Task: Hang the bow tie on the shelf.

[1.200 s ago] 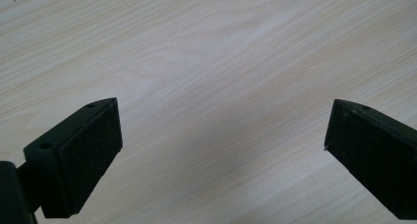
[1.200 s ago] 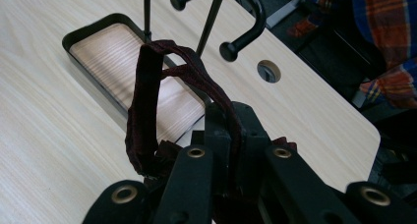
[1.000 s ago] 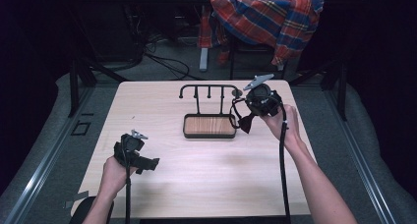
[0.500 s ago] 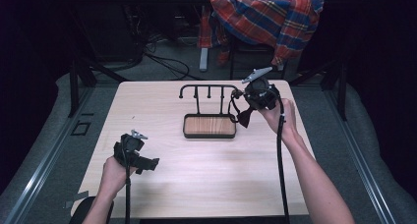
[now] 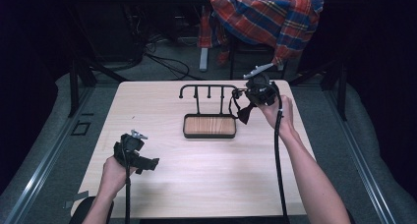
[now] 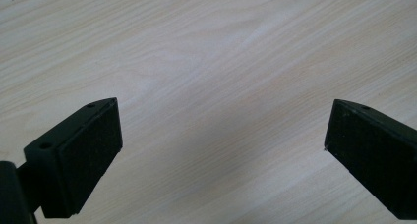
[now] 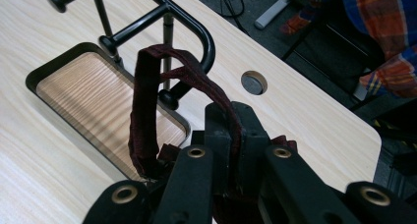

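Right gripper (image 7: 231, 135) nearer rack (image 5: 209, 91) (fingers pinching strap (image 7: 147, 111))

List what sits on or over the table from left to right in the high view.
Left tongs → wooden tray of the black rack → right tongs, shut on a dark red strap.

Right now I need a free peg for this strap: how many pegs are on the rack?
3: short pegs under the rack's top bar, left, middle and right. More may hide behind the right gripper.

Dark red fabric loop (image 7: 147, 116), pinched upright in closed jaws — beside black hook rack (image 5: 209, 94), above its wood-lined tray (image 5: 209, 126)
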{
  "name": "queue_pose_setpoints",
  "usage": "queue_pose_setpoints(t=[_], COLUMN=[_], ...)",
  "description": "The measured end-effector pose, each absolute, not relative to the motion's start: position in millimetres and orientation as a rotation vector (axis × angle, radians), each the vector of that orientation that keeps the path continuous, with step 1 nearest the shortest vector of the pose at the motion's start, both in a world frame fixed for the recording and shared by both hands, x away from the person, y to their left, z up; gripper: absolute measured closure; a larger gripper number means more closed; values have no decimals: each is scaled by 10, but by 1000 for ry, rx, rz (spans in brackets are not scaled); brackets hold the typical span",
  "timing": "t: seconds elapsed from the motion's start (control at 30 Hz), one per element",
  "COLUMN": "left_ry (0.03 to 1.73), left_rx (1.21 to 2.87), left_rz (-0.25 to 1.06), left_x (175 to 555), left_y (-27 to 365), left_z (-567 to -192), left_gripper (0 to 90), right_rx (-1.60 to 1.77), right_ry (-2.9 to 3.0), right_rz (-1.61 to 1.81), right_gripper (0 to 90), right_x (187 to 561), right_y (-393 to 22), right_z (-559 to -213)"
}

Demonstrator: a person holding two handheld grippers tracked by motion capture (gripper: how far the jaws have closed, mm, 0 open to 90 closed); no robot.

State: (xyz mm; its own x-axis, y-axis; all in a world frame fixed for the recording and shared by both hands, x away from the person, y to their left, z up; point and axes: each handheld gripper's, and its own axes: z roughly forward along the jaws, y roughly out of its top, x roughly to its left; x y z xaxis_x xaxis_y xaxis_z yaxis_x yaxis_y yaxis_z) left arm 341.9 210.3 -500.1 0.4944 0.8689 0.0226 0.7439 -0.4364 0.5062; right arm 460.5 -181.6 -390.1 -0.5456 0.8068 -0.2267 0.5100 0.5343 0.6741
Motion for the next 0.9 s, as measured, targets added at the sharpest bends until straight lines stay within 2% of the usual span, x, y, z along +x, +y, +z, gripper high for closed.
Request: queue_pose_setpoints(t=[0.9], left_ry=[1330], left_rx=[2311], left_rz=[390], left_x=[3417], left_y=[2101], left_z=[-4999], left_gripper=[10], right_rx=[1247], right_ry=[2250], right_rz=[795], right_gripper=[842], right_x=[4864], right_y=[-1840], right_z=[-4334])
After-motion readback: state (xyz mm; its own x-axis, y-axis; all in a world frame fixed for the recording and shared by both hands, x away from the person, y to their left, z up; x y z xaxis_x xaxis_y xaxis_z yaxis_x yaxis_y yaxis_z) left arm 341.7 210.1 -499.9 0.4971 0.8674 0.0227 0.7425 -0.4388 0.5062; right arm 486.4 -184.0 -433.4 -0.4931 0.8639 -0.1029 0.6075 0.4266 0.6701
